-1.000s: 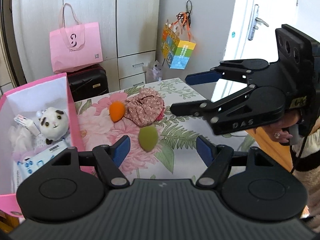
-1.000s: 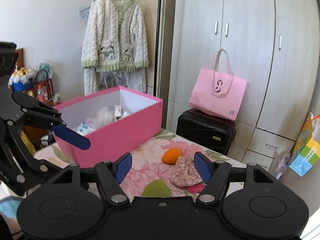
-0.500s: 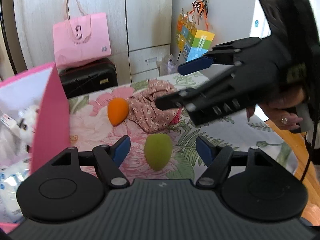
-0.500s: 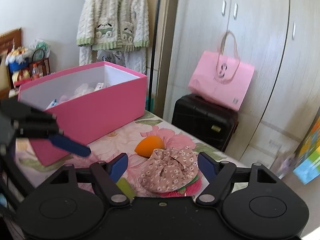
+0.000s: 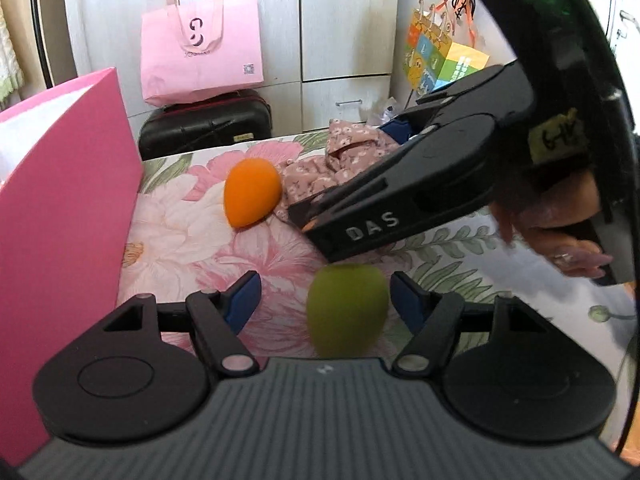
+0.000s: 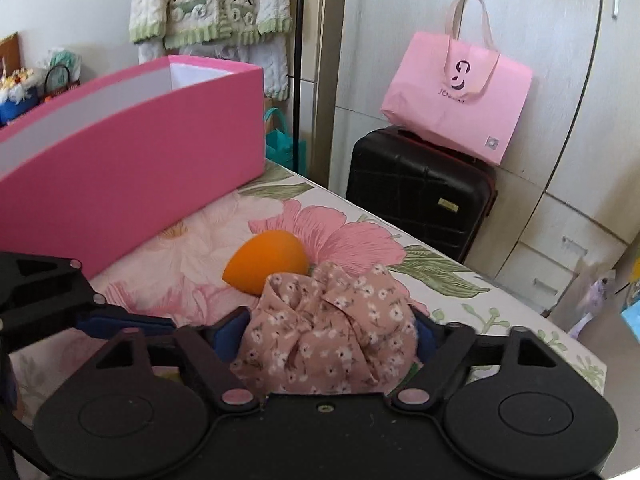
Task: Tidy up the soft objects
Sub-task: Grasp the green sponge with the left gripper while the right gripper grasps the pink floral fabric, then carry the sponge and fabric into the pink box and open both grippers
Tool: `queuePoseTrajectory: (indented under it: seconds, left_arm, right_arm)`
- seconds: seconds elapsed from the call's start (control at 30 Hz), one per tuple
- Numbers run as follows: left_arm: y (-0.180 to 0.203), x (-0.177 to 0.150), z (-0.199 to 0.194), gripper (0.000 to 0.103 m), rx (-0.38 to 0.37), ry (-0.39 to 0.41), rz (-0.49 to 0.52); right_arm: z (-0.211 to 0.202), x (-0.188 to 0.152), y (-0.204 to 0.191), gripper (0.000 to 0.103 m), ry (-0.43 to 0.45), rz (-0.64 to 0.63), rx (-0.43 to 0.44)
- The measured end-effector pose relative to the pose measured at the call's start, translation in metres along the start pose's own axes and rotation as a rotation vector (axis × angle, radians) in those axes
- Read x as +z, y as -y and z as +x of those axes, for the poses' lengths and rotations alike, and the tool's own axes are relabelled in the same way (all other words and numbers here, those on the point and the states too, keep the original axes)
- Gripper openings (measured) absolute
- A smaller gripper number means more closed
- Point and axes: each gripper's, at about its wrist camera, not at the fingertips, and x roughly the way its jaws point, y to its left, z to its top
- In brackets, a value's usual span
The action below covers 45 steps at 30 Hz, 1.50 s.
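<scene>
A green sponge egg (image 5: 346,307) lies on the floral tablecloth between the open fingers of my left gripper (image 5: 325,302), nearer the right finger. An orange sponge egg (image 5: 251,191) lies farther back; it also shows in the right wrist view (image 6: 269,262). A pink floral scrunchie (image 6: 330,330) sits between the open fingers of my right gripper (image 6: 330,334), which straddle it; in the left wrist view the scrunchie (image 5: 320,164) is partly hidden by that gripper (image 5: 400,200). The pink box (image 5: 60,216) stands at the left, its contents hidden.
A black suitcase (image 6: 420,188) with a pink paper bag (image 6: 456,96) on it stands beyond the table's far edge. Wardrobe doors are behind. A colourful gift bag (image 5: 444,60) hangs at the right. The table edge (image 6: 520,300) runs close on the right.
Both grippers moved forward and down. The green sponge is now between my left fingers. My right gripper came down over the scrunchie, which now sits between its fingers.
</scene>
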Motion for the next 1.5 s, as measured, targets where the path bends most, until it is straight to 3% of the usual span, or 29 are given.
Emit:
queuePoseTrajectory:
  seconds: [0.13, 0.23, 0.3, 0.67, 1.03, 1.13, 1.5]
  left_arm:
    - [-0.001, -0.003, 0.002, 0.062, 0.001, -0.008, -0.007]
    - [-0.003, -0.003, 0.001, 0.048, 0.001, 0.002, -0.023]
    - [-0.003, -0.003, -0.002, 0.039, -0.007, 0.003, -0.028]
    - [-0.011, -0.008, -0.023, 0.038, -0.022, 0.011, -0.088]
    - [-0.016, -0.023, -0.063, 0.038, -0.072, 0.031, -0.114]
    - [-0.020, -0.027, -0.073, 0.038, -0.134, 0.045, -0.117]
    - [-0.033, -0.048, -0.096, 0.038, -0.177, -0.005, -0.133]
  right_arm:
    - [-0.011, -0.004, -0.006, 0.045, 0.040, -0.045, -0.003]
    - [-0.022, -0.005, -0.009, 0.032, 0.076, -0.063, -0.022]
    - [-0.027, -0.004, -0.011, 0.029, 0.089, -0.064, -0.028]
    - [-0.064, -0.003, -0.018, 0.028, 0.164, 0.029, -0.007]
    - [-0.099, -0.033, -0.049, 0.028, 0.217, 0.100, -0.014]
    - [-0.109, -0.045, -0.057, 0.028, 0.219, 0.128, -0.039]
    - [-0.122, -0.073, -0.077, 0.029, 0.186, 0.220, -0.042]
